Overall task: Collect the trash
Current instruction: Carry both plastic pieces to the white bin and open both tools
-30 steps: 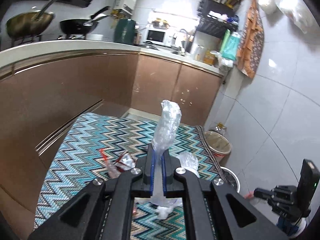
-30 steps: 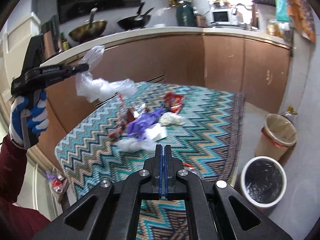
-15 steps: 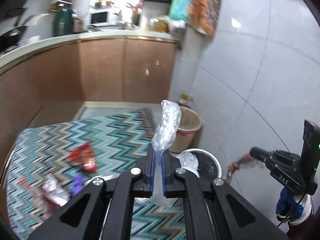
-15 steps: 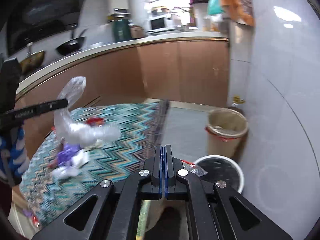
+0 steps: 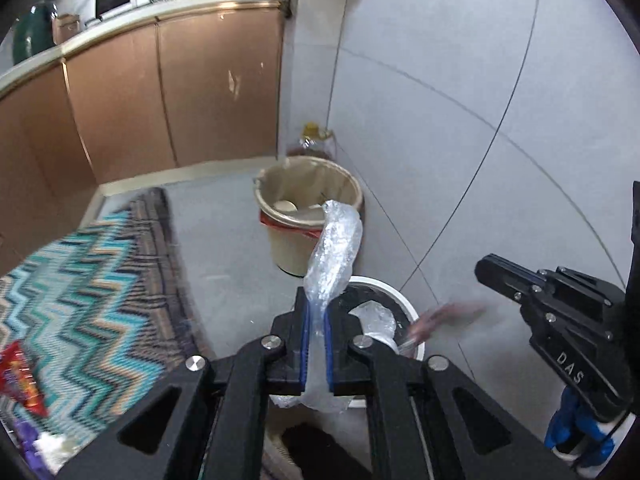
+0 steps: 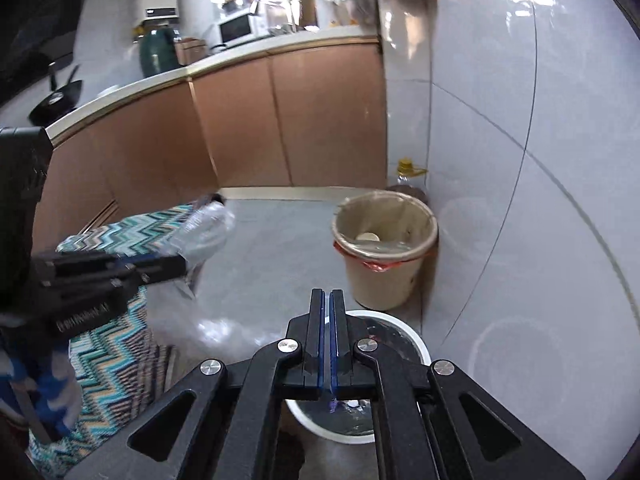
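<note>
The right gripper (image 5: 482, 270) trails a reddish smear (image 5: 440, 318), too blurred to identify. The white bin (image 6: 404, 334) is half hidden behind gripper bodies. The rug (image 5: 80, 292) and the red wrapper (image 5: 18, 380) are blurred and cut off at the left edge.

- Clear, crinkled plastic bag (image 5: 333, 249) between the left jaws, shiny.
- Matt black plastic gripper frame (image 5: 316, 336), blue pads, bright metal screws.
- Beyond the jaws, glossy beige plastic bin (image 6: 384, 256) and smooth white-rimmed bin (image 6: 404, 328).
- Left of the jaws, woven zigzag cloth rug (image 5: 88, 280).
- Glossy wall tiles (image 6: 520, 120); smooth brown cabinet fronts (image 5: 192, 92).
</note>
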Demonstrator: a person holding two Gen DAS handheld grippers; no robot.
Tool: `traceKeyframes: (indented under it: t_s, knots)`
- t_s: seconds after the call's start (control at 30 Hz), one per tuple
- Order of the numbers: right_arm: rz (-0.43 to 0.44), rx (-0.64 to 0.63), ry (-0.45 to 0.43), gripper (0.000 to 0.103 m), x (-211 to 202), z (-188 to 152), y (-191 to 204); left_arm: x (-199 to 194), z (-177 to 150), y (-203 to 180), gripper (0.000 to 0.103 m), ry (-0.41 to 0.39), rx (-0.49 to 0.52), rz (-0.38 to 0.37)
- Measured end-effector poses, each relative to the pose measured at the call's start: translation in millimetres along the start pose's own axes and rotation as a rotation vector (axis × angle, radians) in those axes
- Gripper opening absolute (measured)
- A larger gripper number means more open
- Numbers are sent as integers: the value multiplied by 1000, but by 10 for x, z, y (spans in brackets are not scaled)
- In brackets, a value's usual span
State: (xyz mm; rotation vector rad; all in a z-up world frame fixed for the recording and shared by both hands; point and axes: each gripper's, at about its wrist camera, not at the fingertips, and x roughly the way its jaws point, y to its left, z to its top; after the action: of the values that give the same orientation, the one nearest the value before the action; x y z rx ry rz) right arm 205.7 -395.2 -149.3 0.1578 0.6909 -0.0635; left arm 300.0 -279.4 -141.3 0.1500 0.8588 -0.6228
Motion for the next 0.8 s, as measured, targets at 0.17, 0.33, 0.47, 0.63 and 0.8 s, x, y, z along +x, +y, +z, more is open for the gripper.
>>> traceKeyframes:
  t_s: [0.17,0.33,0.47,0.63,0.8]
  knots:
    - [-37,35,30,13,292,-20,-190,415,44,-77,10,52,-28,-45]
    - [-46,50,25,22,276,-45,-218,535,42,-68,27,60,-49,-75]
    - [-52,51,10,29,179,-53,-192,434,2,-55,27,53,-47,-89]
    - [-41,46,-13,30,6,-36,-91,140,-32,-20,28,11,-50,-94]
    - [-25,37,-34,30,-232,-52,63,-312,-78,10,28,-79,-39,-76]
